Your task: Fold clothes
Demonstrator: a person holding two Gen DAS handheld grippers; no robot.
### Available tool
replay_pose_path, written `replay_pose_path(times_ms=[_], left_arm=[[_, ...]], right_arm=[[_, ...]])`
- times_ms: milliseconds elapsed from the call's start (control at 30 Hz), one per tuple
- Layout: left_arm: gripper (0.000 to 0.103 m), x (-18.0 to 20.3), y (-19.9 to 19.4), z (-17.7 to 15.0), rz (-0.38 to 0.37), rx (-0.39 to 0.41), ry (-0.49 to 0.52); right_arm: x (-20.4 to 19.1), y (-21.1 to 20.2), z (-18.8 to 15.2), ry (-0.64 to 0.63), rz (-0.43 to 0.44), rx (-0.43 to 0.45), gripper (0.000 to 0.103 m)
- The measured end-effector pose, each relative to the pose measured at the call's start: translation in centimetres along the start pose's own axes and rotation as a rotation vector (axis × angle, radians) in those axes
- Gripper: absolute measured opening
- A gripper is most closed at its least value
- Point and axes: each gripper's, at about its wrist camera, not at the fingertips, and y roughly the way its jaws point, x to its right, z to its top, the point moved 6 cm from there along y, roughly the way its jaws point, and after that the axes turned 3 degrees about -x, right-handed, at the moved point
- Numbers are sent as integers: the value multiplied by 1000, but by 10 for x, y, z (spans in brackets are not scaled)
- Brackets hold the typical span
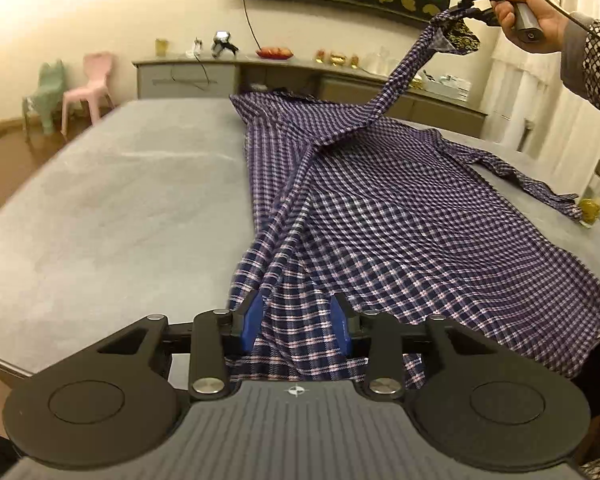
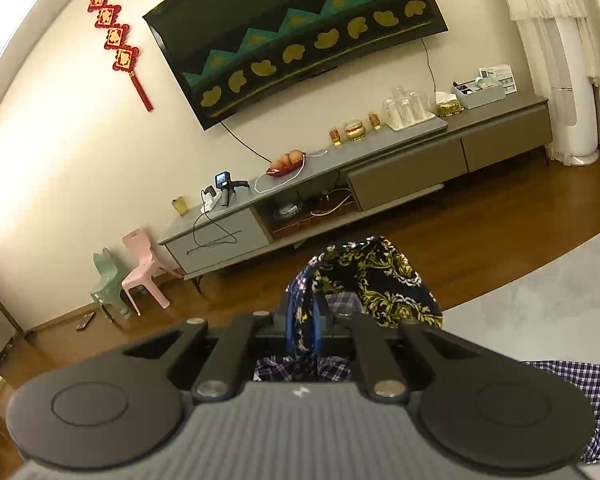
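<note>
A grey desk (image 1: 100,208) is covered on its right half by a spread checked shirt (image 1: 380,216). The left tongs (image 1: 298,320) are held partly open over the shirt's near hem, with cloth between the blue pads but not visibly pinched. The right tongs (image 2: 304,320) are clamped on a sleeve cuff, lifted high. Behind are seen a low cabinet (image 2: 400,168), a wall-mounted screen (image 2: 300,32), two small chairs (image 2: 128,276) and wooden flooring (image 2: 460,232).

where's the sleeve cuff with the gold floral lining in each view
Left wrist: the cuff is at upper right, lifted high and pinched in the right tongs.
Right wrist: the cuff is at centre, just beyond the shut tongs, lining facing the camera.
Shared landmark: the pink chair.
</note>
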Motion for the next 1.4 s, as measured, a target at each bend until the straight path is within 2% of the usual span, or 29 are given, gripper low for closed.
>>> replay_pose_path(times_ms=[33, 100, 167, 233, 267, 300, 333, 367, 400, 467, 533, 667, 700, 733, 767, 800, 833, 900, 967, 1000, 1067, 1133, 1200, 1233, 1333, 1400], left_arm=[[48, -4, 1, -1, 38, 5, 3], [70, -22, 6, -8, 131, -9, -1], [77, -28, 15, -12, 130, -46, 3], [77, -24, 28, -18, 85, -116, 8], [78, -22, 33, -22, 85, -136, 19], [70, -20, 34, -23, 99, -125, 34], [57, -17, 31, -22, 86, -133, 34], [31, -14, 29, -20, 72, -141, 34], [27, -11, 25, -19, 59, -149, 33], [22, 3, 5, -12, 18, -145, -3], [22, 35, -20, 1, -84, -117, -27], [25, 102, -29, 8, -229, -93, 113], [25, 104, -26, 6, -173, -75, 164], [25, 87, -23, 2, -81, -64, 176], [33, 71, -20, -1, 11, -53, 187], [53, 54, -17, -5, 103, -45, 195], [60, 30, -14, -11, 177, -67, 165], [63, -6, -5, -19, 232, -104, 112], [72, -18, 12, -22, 173, -152, 95], [72, -24, 21, -23, 145, -176, 86], [76, -29, 31, -26, 133, -174, 42], [68, -32, 35, -26, 99, -172, 11], [13, -26, 32, -24, 36, -178, 14], [7, -27, 28, -24, 0, -188, -9], [5, -5, 2, -11, -113, -146, -86], [5, 25, -16, -2, -183, -131, -98]], right_arm=[[1, -1, 0, 2, 7, 6, 9], [5, -5, 2, 4, 18, 11, 9], [9, -7, 3, 5, 24, 15, 9], [11, -7, 2, 8, 29, 13, 9], [12, -6, 2, 7, 33, 9, 9], [12, -4, 0, 6, 38, 7, 9], [12, -3, -2, 6, 45, 5, 9], [11, -3, -3, 5, 52, 3, 9], [11, -2, -5, 5, 59, 1, 9], [10, -3, -4, 1, 77, 10, 9], [9, -7, -1, -4, 98, 29, 9], [11, -14, 9, 13, 122, 65, 9], [11, -15, 9, 15, 120, 64, 9], [12, -17, 9, 17, 117, 62, 9], [13, -18, 10, 18, 114, 60, 9], [13, -20, 9, 4, 113, 61, 9], [14, -21, 8, 2, 112, 62, 9], [17, -21, 7, 0, 109, 63, 9], [22, -20, 3, 33, 118, 56, 9], [23, -18, -1, 42, 121, 48, 9], [25, -15, -8, 47, 123, 35, 9], [25, -15, -15, 38, 124, 30, 9], [26, -15, -19, 40, 129, 25, 9], [26, -15, -18, 38, 131, 26, 9], [26, -17, -16, 34, 136, 34, 9], [26, -20, -11, 37, 143, 51, 9]])
